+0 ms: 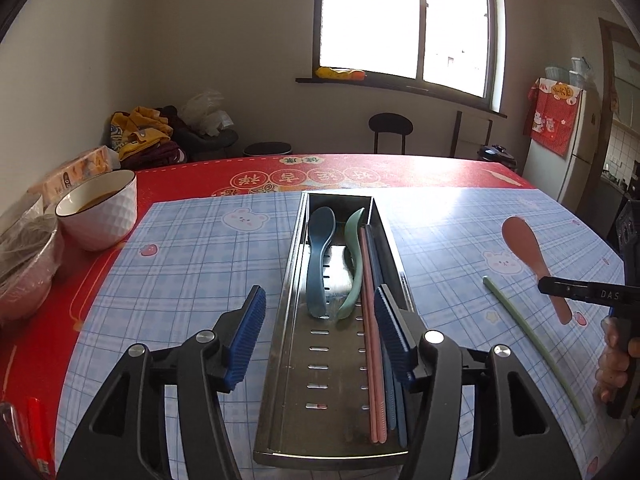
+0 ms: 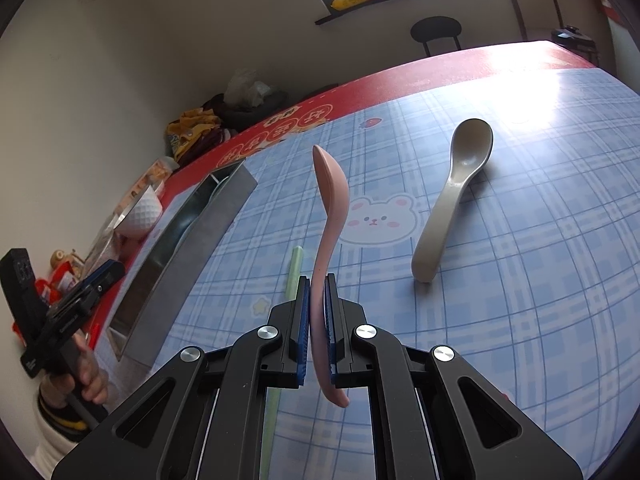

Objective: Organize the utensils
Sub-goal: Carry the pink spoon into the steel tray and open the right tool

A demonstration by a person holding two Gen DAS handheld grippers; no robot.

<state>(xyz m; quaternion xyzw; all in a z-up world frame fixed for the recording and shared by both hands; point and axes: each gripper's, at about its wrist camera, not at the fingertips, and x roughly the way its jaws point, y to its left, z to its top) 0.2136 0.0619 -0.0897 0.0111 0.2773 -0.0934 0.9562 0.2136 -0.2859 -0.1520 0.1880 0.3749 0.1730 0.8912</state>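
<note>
Holding a pink spoon (image 2: 329, 216) by its handle, our right gripper (image 2: 318, 280) has its pads clamped on both sides of the stem, with the bowl up and ahead of the fingers and the tail hanging below them.

- Item: pink spoon, lifted clear of the blue checked mat (image 2: 500, 240). Its long axis runs roughly along the gripper's pointing line.
- Destination: the steel utensil tray (image 1: 296, 264), which lies to the left of the right gripper, with its long axis running away from us. It already holds a blue spoon (image 1: 318, 256), a green spoon (image 1: 352, 264) and pink chopsticks (image 1: 370, 340).
- Our left gripper (image 1: 320, 312) hovers over the tray's near end, its jaws apart with nothing between them.
- Loose on the mat: a grey spoon (image 2: 452, 200) and a green chopstick (image 1: 532, 344).

We judge the right hand must carry the spoon leftward and line it up lengthwise with the tray.
</note>
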